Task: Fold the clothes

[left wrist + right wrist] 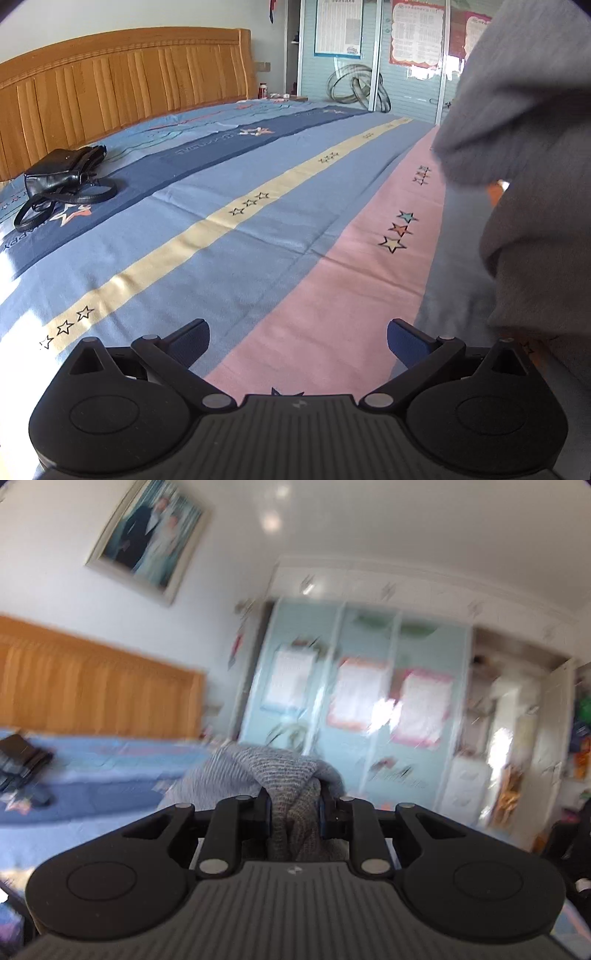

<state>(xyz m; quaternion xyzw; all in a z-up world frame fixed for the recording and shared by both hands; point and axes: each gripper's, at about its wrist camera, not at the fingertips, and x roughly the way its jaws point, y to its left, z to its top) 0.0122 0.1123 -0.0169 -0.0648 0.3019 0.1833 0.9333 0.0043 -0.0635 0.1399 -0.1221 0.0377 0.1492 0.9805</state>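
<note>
A grey knit garment (291, 775) is bunched between the pads of my right gripper (294, 805), which is shut on it and held high, pointing about level across the room. In the left wrist view the same grey garment (524, 129) hangs at the right edge, its lower part draping down to the bed. My left gripper (298, 341) hovers low over the striped bedspread (258, 229) with its jaws wide open and nothing between them, the garment just to its right.
A black handbag (62, 177) with a long strap lies on the bed near the wooden headboard (122, 85). Pale blue wardrobe doors (406, 85) with posters stand beyond the bed. A framed picture (147, 539) hangs above the headboard.
</note>
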